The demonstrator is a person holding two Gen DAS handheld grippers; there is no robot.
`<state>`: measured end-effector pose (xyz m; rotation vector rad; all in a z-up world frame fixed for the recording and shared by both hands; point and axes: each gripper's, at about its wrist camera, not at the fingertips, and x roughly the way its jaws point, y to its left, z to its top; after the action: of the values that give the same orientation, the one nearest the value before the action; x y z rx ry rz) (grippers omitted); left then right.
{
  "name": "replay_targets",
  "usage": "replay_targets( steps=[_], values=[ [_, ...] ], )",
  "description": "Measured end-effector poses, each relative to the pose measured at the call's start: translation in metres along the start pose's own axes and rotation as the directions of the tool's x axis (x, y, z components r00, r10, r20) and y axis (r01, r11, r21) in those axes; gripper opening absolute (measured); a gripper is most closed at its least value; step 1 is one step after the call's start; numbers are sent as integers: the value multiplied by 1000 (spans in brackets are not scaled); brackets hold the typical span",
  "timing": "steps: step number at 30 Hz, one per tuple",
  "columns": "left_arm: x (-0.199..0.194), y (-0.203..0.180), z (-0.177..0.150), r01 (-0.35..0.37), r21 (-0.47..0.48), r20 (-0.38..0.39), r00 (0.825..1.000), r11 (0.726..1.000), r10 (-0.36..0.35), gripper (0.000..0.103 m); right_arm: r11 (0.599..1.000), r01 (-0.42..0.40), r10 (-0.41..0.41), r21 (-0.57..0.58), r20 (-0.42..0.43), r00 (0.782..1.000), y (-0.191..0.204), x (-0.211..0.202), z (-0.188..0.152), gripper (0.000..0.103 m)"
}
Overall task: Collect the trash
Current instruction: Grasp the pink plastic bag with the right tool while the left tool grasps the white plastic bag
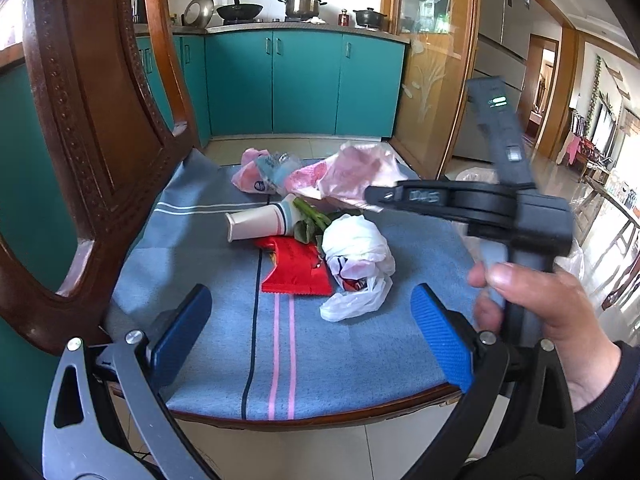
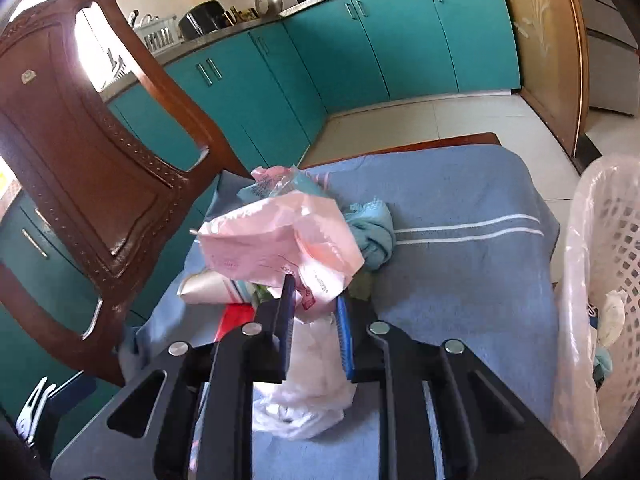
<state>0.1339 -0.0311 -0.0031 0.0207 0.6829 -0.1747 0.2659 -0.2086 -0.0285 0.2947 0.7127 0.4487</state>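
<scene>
- A wooden chair (image 1: 96, 128) has a blue cloth (image 1: 224, 344) on its seat.
- On the cloth lie a paper cup (image 1: 260, 224), a red wrapper (image 1: 298, 268), a white bag (image 1: 356, 256) and pink bags (image 1: 352, 172).
</scene>
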Motion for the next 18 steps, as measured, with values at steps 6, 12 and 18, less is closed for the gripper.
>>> replay_targets(
  steps=[6,12,18],
  values=[
    [14,-10,4,40,-1,0,999,999,-40,99,998,-53,55,-20,107,993,6,-71,-2,8],
    [52,-38,12,71,56,15,997,996,-72,99,997,-74,73,-2,209,975,0,-137,-2,8],
    [99,-39,24,104,-43,-73,992,994,-107,70,998,-64,61,5,202,977,-5,-139,-6,8]
  ],
)
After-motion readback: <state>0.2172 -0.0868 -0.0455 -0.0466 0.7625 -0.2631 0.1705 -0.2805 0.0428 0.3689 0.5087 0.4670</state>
